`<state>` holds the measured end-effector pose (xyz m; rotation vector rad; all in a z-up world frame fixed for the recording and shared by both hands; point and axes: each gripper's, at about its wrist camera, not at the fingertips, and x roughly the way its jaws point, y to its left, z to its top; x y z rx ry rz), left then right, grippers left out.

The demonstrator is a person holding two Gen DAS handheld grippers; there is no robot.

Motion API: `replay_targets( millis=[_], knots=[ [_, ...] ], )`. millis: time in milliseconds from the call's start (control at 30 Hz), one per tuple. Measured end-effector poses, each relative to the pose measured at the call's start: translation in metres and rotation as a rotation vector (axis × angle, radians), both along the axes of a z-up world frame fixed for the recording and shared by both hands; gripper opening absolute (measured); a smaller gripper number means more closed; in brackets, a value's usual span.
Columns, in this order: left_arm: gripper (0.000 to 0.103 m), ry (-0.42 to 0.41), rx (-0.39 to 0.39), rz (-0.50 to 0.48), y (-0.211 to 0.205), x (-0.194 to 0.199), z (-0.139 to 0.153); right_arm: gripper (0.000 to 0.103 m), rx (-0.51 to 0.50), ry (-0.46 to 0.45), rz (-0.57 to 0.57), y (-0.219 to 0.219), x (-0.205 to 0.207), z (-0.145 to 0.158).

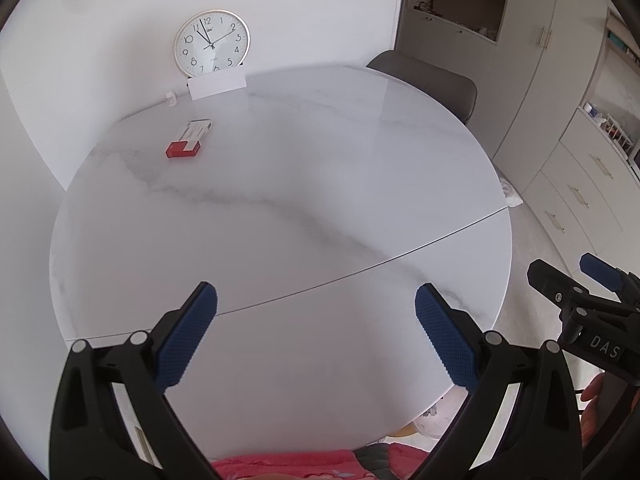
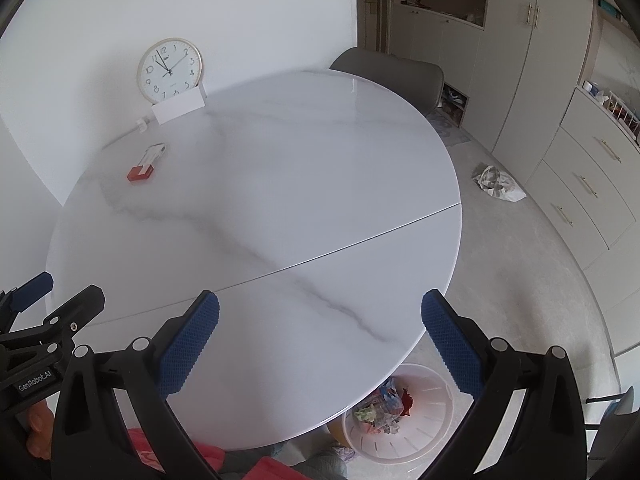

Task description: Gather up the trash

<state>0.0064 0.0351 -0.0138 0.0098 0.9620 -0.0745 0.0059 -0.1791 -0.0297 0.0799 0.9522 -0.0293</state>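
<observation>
My jaws stand wide apart on both sides, nothing between the blue pads. The left gripper (image 1: 316, 332) hangs over the near edge of the round marble table (image 1: 320, 184), and the right gripper (image 2: 320, 340) sits level with it, just beside it, over the same near edge.

Below the table's rim, under my right side, I see a white bin (image 2: 400, 420) on the floor with crumpled wrappers already in it. That is where I judge the trash belongs.

Further out, on the far left of the table and well apart from both grippers, lies the small red and white box (image 1: 188, 139), flat on its broad face. It looks like thin card, so I expect it to be light and fairly stiff but easy to crush. The polished top may let it slide when nudged. I would close across its two long sides, near the middle, with a gentle squeeze.

On the floor to the right, near the drawers, lies a crumpled bag (image 2: 498, 183): soft, light, best pinched at a raised fold.
</observation>
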Motion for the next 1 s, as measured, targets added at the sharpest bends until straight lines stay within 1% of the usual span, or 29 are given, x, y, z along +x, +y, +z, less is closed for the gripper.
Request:
replay_targets(
  millis=[1000],
  knots=[
    [0.095, 0.004, 0.001, 0.002, 0.0012, -0.0010, -0.0024, 0.100, 0.001, 0.005, 0.005, -0.0021, -0.0020, -0.0005]
  ],
)
